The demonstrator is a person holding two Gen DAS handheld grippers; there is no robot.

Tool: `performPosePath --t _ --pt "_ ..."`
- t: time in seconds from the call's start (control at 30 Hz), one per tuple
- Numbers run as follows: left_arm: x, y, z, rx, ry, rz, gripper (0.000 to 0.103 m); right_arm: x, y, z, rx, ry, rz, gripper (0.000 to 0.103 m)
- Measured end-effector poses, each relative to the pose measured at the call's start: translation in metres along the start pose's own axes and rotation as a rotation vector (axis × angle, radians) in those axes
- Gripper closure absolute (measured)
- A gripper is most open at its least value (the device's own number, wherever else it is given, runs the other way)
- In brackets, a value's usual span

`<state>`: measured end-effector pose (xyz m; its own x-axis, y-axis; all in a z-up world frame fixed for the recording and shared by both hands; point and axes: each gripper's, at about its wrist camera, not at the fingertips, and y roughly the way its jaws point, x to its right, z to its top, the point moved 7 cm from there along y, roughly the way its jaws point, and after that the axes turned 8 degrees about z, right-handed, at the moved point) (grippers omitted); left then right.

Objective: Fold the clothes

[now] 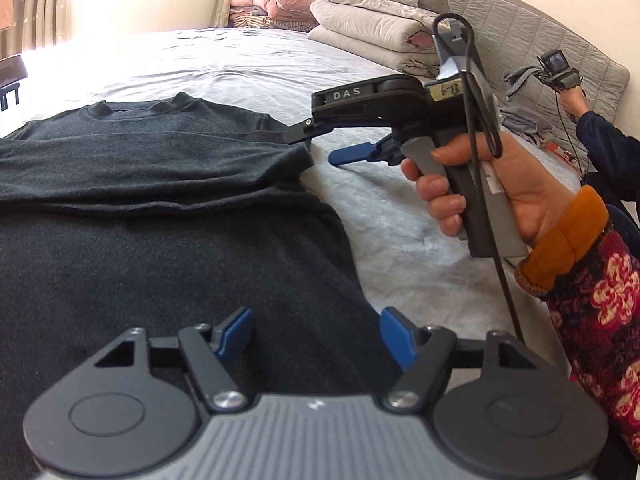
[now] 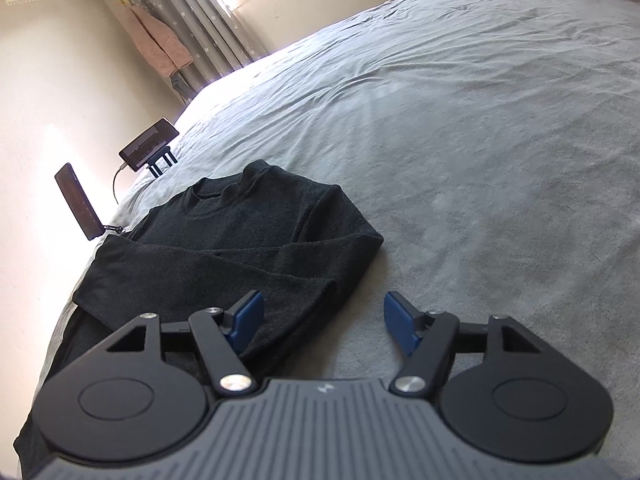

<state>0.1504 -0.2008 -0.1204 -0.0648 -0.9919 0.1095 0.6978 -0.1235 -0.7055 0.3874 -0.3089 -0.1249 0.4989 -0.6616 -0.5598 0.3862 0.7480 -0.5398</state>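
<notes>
A dark grey long-sleeved sweater [image 1: 160, 200] [image 2: 240, 240] lies flat on the grey bedsheet [image 1: 248, 64] [image 2: 460, 160], neck away from me and both sleeves folded across the chest. My left gripper [image 1: 316, 328] hovers over the sweater's lower body, open, with nothing between its blue pads. A hand in a floral sleeve with an orange cuff holds my right gripper [image 1: 320, 146] [image 2: 324, 314]. It is open at the sweater's right edge, beside the folded sleeve; its left pad is over the cloth and its right pad over bare sheet.
Folded quilts [image 1: 360, 28] are stacked against the padded headboard [image 1: 540, 40]. Beside a pile of grey clothes [image 1: 524, 120], another person's hand holds a camera device [image 1: 556, 68]. Two phones on stands [image 2: 149, 148] [image 2: 78, 202] sit at the bed's left edge.
</notes>
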Motion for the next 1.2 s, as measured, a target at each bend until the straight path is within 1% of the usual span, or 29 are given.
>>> performPosePath --t 0.07,0.17,0.23,0.27,0.3,0.33,0.37,0.4,0.5,0.57,0.7,0.9,1.1,1.2 --pt "0.008 -0.002 -0.002 -0.009 -0.001 -0.017 0.051 0.001 0.001 0.0 -0.002 0.009 0.005 0.041" --pt "0.022 -0.002 -0.005 -0.022 0.012 -0.049 0.052 0.002 0.004 -0.001 0.0 0.021 0.015 0.043" --pt "0.028 0.001 -0.009 -0.03 0.029 -0.037 0.052 0.002 0.008 -0.001 0.005 0.028 0.023 0.045" --pt "0.029 0.003 -0.011 -0.031 0.041 -0.023 0.053 0.002 0.011 -0.002 0.009 0.025 0.021 0.051" --pt "0.03 0.004 -0.012 -0.027 0.051 -0.004 0.06 0.002 0.013 -0.002 0.012 0.019 0.014 0.057" --pt "0.031 0.005 -0.013 -0.022 0.06 0.016 0.065 0.001 0.014 -0.002 0.01 0.019 0.011 0.074" --pt "0.03 0.005 -0.013 -0.016 0.066 0.041 0.08 0.001 0.015 -0.002 0.009 0.019 0.009 0.09" --pt "0.026 0.005 -0.013 -0.013 0.062 0.06 0.093 0.001 0.015 -0.002 0.011 0.027 0.012 0.089" --pt "0.012 0.003 -0.011 -0.018 -0.023 0.021 0.096 -0.001 0.01 0.002 0.026 0.039 0.018 0.09" --pt "0.006 -0.002 -0.009 -0.001 -0.068 -0.012 0.096 -0.007 0.006 0.006 0.037 0.024 0.011 0.091" --pt "-0.005 -0.016 -0.002 0.042 -0.165 -0.088 0.096 -0.03 0.003 0.015 0.046 -0.051 -0.004 0.091" --pt "-0.032 -0.031 0.006 0.082 -0.324 -0.195 0.096 -0.066 0.019 0.027 0.014 -0.155 -0.01 0.091" --pt "-0.068 -0.038 0.002 0.117 -0.485 -0.264 0.096 -0.094 0.049 0.035 -0.032 -0.228 -0.015 0.091" --pt "-0.094 -0.036 -0.006 0.119 -0.572 -0.268 0.096 -0.104 0.07 0.036 -0.059 -0.254 -0.023 0.091"
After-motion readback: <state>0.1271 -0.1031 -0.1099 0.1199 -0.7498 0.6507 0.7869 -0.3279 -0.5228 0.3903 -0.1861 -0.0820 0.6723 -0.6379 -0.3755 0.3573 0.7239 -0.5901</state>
